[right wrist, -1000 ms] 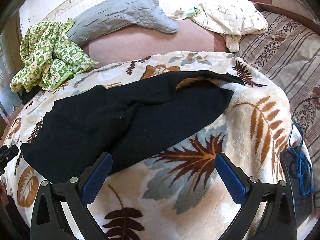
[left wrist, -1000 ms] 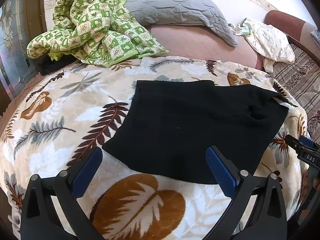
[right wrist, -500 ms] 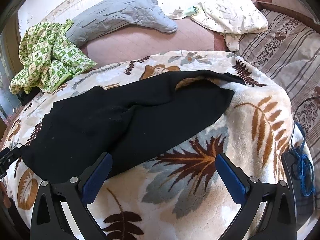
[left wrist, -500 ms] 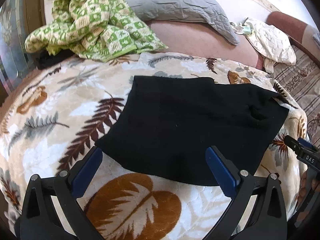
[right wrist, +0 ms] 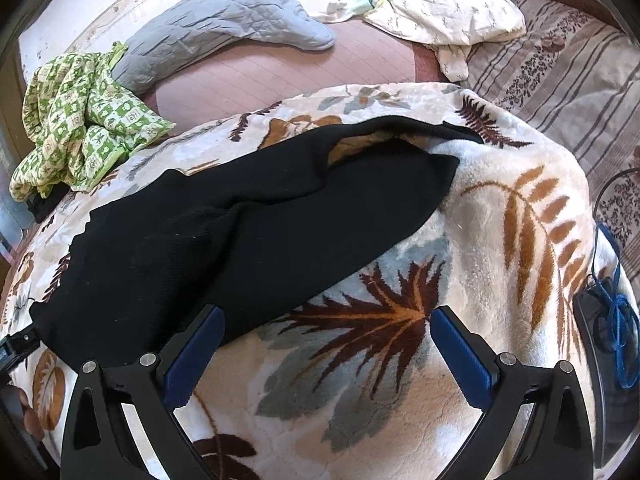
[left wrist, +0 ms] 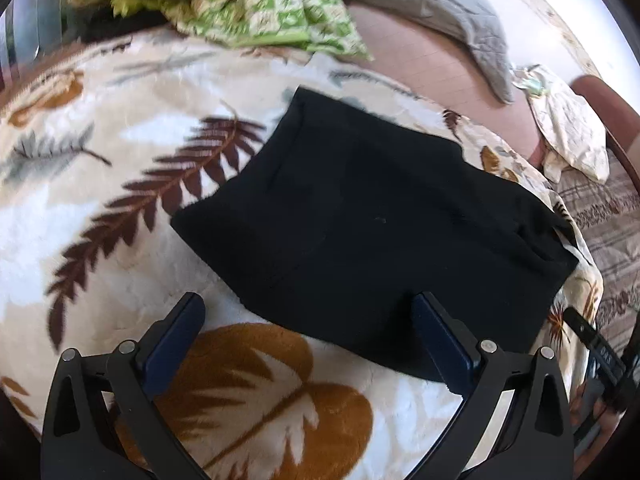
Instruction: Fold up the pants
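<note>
pants (left wrist: pixel 360 232): laid flat on blanket (left wrist: pixel 100 184)
left gripper (left wrist: pixel 308 336): jaws spread, nothing held
right gripper (right wrist: pixel 326 340): jaws spread, nothing held

Bare leaf-print blanket (right wrist: pixel 500 216) open around the black pants (right wrist: pixel 240 232), green checkered cloth (right wrist: pixel 80 120) heaped at far left, blue cord (right wrist: pixel 616 320) at right edge

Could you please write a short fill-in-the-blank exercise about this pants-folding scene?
1. The pants lying on the leaf-patterned blanket are ____ in colour.
2. Both the left claw and the right claw are ____, holding nothing.
3. The crumpled cloth with the checked print, beside the grey pillow, is white and ____.
4. The cord at the blanket's right edge is ____.

Missing words: black; open; green; blue
</note>
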### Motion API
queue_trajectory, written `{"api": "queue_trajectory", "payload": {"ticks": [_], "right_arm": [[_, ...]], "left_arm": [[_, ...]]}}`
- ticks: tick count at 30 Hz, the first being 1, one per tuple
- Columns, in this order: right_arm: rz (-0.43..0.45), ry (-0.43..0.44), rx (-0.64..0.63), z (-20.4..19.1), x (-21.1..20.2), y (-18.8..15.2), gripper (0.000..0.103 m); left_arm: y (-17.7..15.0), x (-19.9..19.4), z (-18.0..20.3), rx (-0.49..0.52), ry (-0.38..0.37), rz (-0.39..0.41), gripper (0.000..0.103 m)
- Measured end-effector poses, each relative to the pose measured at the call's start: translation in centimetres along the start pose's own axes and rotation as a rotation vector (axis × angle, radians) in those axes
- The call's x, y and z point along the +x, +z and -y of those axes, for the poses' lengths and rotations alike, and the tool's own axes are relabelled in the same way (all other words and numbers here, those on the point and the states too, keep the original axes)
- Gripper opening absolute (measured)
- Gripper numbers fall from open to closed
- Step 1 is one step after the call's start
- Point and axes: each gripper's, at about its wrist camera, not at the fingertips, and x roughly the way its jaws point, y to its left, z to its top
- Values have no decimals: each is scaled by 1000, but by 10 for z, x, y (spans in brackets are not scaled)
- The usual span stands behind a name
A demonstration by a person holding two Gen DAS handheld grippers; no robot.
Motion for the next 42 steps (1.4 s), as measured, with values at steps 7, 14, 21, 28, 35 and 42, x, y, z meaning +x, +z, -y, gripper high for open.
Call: {"api": "queue_trajectory", "payload": {"ticks": [7,14,21,28,35,42], "right_arm": [[-11,-11,26,9,8,0,102],[-7,-34,69,22,8,1,102],[-7,-18,159,38,4,6,102],[-32,17,220,42,21,12,101],[-25,-23,257,46,46,26,88],[23,7,288,55,45,34,4]], "left_arm": [[11,11,16,15,-74,6,45],[19,-2,19,30,-137,9,9],[39,-40,-16,-10,-144,70,9],[42,-37,-60,-89,-90,41,9],[35,-29,-53,-60,-40,35,9],[33,-31,-57,-67,-44,30,10]]}}
